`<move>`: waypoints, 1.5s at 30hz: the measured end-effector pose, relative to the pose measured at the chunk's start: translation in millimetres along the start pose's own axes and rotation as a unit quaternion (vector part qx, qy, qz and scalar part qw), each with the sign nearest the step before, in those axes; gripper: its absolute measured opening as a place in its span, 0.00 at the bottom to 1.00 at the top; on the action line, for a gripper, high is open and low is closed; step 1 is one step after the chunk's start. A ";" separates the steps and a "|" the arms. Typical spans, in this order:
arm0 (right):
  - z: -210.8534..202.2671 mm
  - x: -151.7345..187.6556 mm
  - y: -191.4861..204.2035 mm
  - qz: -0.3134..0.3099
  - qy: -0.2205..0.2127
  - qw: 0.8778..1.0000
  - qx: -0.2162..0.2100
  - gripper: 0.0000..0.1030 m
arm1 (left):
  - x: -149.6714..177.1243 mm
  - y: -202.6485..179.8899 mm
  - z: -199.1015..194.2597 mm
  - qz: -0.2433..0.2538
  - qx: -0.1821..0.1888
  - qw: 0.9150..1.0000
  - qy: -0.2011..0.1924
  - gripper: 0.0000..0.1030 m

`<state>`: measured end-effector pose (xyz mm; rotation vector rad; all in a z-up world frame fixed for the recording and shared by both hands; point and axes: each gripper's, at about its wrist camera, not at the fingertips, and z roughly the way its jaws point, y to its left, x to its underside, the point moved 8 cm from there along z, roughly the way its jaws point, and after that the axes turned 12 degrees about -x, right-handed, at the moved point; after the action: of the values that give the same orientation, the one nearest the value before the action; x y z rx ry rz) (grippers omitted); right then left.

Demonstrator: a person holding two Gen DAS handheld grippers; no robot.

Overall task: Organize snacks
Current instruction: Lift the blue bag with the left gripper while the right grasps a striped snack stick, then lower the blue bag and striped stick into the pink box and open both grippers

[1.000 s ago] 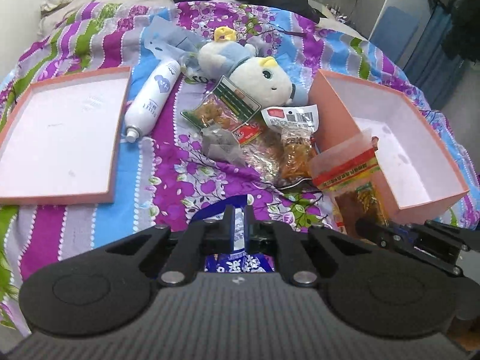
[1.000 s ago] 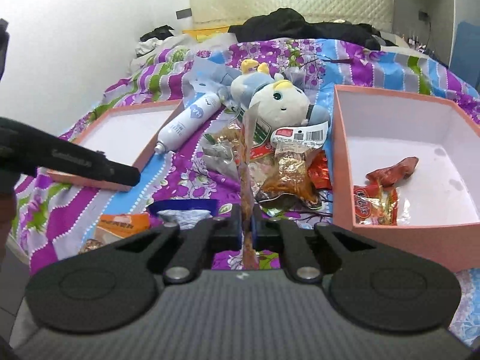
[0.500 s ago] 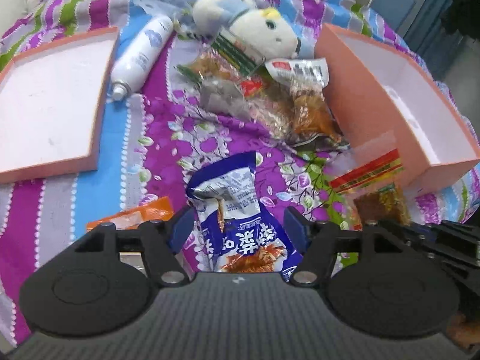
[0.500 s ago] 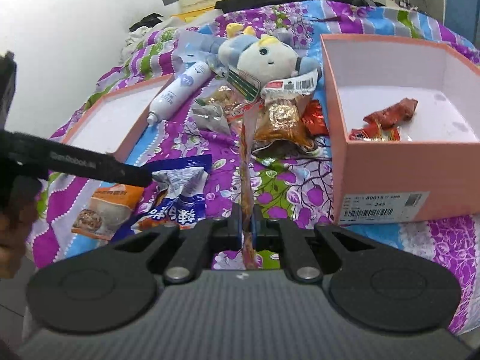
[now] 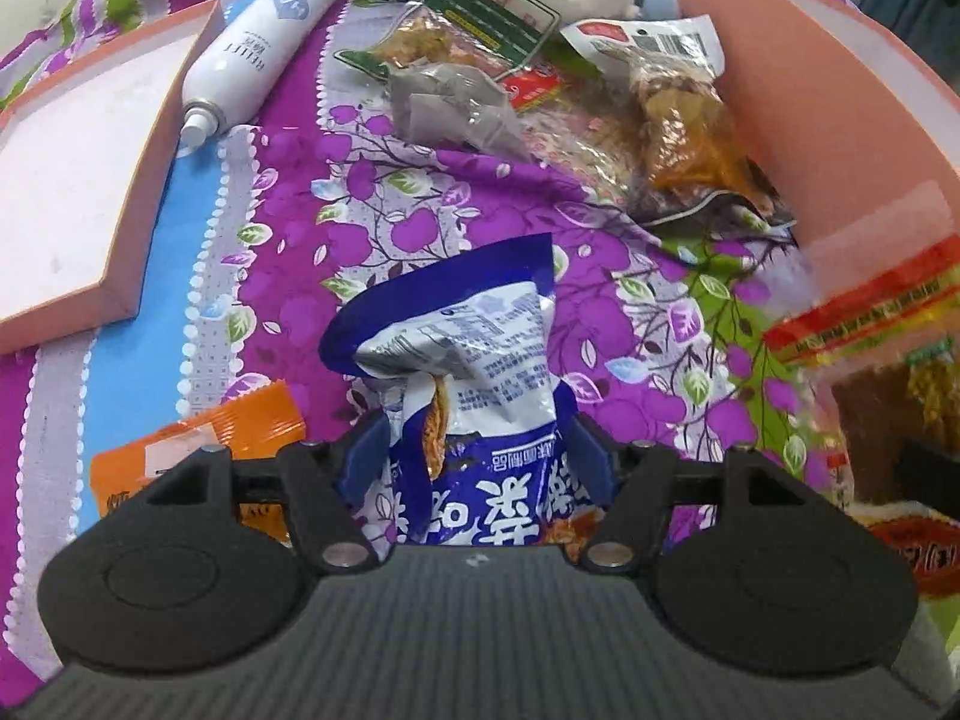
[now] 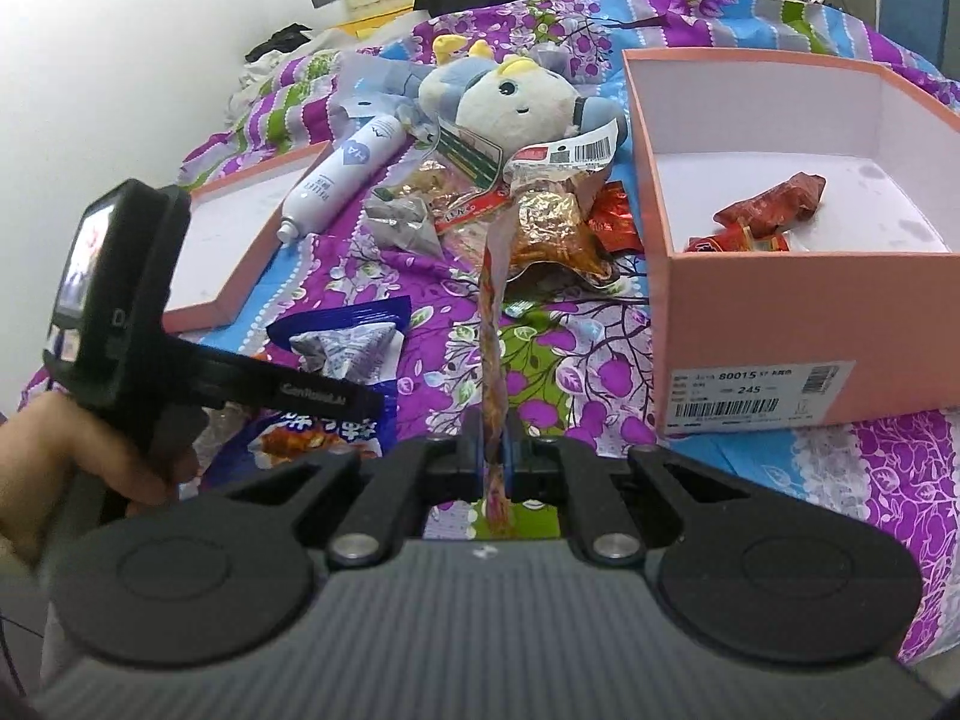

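Observation:
My left gripper [image 5: 477,450] is open, its fingers on either side of a blue and white snack bag [image 5: 474,384] lying on the bedspread; the bag also shows in the right wrist view [image 6: 342,354]. My right gripper [image 6: 493,444] is shut on a clear snack packet with a red and yellow label [image 6: 493,324], seen edge-on; it shows at the right of the left wrist view [image 5: 876,372]. A pink box [image 6: 798,324] to the right holds red snack packets [image 6: 762,216]. Several more snack packets [image 5: 624,96] lie in a pile beyond.
An orange packet [image 5: 198,450] lies left of the left gripper. A pink box lid [image 5: 90,192] sits at the left, a white spray bottle [image 5: 264,54] beside it. A plush toy [image 6: 510,102] lies behind the snack pile.
My left gripper has opened, released the blue bag and lowered toward the bed around it. My right gripper has pulled back from the box with its packet still held.

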<state>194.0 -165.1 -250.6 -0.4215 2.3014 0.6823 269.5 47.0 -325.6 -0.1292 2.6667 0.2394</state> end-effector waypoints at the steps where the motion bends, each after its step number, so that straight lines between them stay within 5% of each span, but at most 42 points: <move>1: -0.6 -0.4 -0.3 0.001 -0.002 1.000 -0.001 0.09 | -1.0 1.0 0.3 0.001 -0.003 1.000 -0.002 0.59; 9: -18.5 -8.5 -2.8 0.012 -0.030 0.999 0.005 0.08 | -1.2 3.2 -9.9 -0.009 0.003 1.000 0.000 0.46; 27: -106.6 -57.9 6.5 0.000 -0.132 0.991 0.009 0.09 | -30.3 -9.4 -142.2 -0.038 0.090 0.992 -0.081 0.45; 35: -131.7 -108.0 -30.7 -0.017 -0.169 0.984 0.048 0.09 | -91.5 -66.9 -198.1 -0.010 0.142 0.979 -0.144 0.45; 45: -119.0 -134.4 -121.3 0.009 -0.163 0.982 0.092 0.09 | -162.4 -172.0 -189.5 0.054 0.163 0.973 -0.156 0.45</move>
<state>283.5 -317.7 -125.7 -0.1874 2.0359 0.4982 354.4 -149.2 -110.9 0.1477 2.3609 -0.1357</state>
